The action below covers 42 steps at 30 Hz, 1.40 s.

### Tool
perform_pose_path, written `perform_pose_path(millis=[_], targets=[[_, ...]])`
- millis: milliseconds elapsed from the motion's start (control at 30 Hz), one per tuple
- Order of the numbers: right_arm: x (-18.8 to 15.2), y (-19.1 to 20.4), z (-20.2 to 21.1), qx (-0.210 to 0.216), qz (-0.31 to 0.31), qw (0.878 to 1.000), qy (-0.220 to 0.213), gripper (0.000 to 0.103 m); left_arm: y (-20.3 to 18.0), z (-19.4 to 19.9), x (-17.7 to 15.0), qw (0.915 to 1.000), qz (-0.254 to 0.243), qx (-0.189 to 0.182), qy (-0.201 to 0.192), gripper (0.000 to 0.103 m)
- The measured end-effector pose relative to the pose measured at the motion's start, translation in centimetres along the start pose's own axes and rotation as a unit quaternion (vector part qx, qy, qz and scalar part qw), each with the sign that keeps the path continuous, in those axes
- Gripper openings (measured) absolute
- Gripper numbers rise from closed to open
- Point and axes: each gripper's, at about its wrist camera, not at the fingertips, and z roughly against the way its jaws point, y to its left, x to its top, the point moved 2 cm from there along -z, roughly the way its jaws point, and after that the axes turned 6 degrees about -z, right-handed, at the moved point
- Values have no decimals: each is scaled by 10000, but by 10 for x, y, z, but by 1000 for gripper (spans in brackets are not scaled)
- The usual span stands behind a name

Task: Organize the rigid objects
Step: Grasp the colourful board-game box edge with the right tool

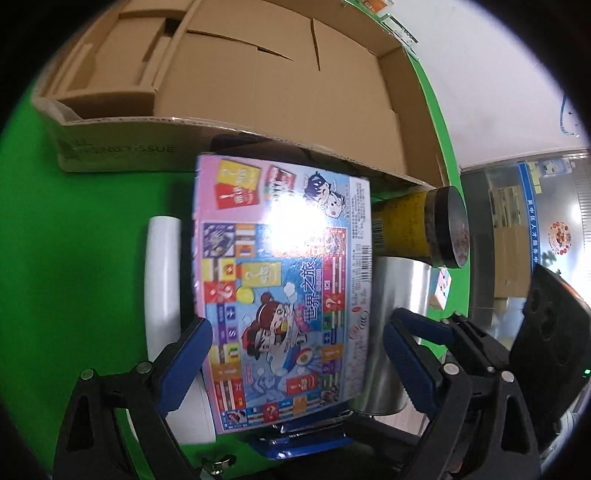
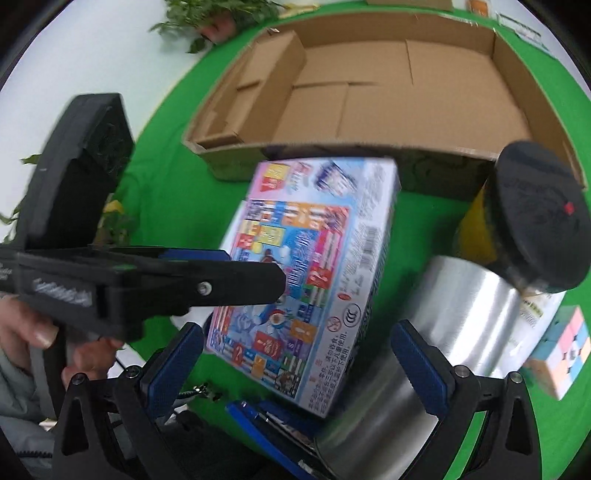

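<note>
A colourful board-game box (image 1: 280, 291) lies on the green cloth, resting partly on a blue object (image 1: 299, 441). My left gripper (image 1: 295, 325) is open, and its blue pads stand on either side of the box without pressing on it. My right gripper (image 2: 298, 328) is also open and straddles the same game box (image 2: 306, 273), with a clear gap on the right side. An open cardboard box (image 1: 280, 92) sits just behind, with only a small cardboard insert in it. The left gripper's black housing (image 2: 110, 280), held by a hand (image 2: 40, 332), crosses the right wrist view.
A white cylinder (image 1: 162, 273) lies left of the game box. A steel cup (image 2: 454, 314) lies on its right. Beyond the cup is a yellow jar with a black lid (image 2: 539, 218), and a pastel puzzle cube (image 2: 561, 350) sits at the far right. Green plants (image 2: 218, 14) stand beyond the table.
</note>
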Motion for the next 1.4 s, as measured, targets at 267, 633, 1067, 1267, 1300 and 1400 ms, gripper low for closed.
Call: perform_pose_path(millis=[267,633,1067,1267,1300,1400], targets=[[5,11,-29,-273,73,9995,121,101,20,1,0,9998,168,106,-66,93],[16,10,-24,-698,323,9970,-26,99,20,-13,-8,9995,278,25,122,93],[19,25,-49,-915,415,9946,257,98,11,3,-12,9979,68,646,63,67],[25,28,-31,-790,273,9965,36,95,6,31,-17,9967,3,800,-125,67],[27,30,-27,-768,273,9967,-9,95,3,36,-18,9961,-21,870,-162,67],[30,30,1,-681,315,9968,-276,95,-8,54,-17,9944,-54,992,-347,68]])
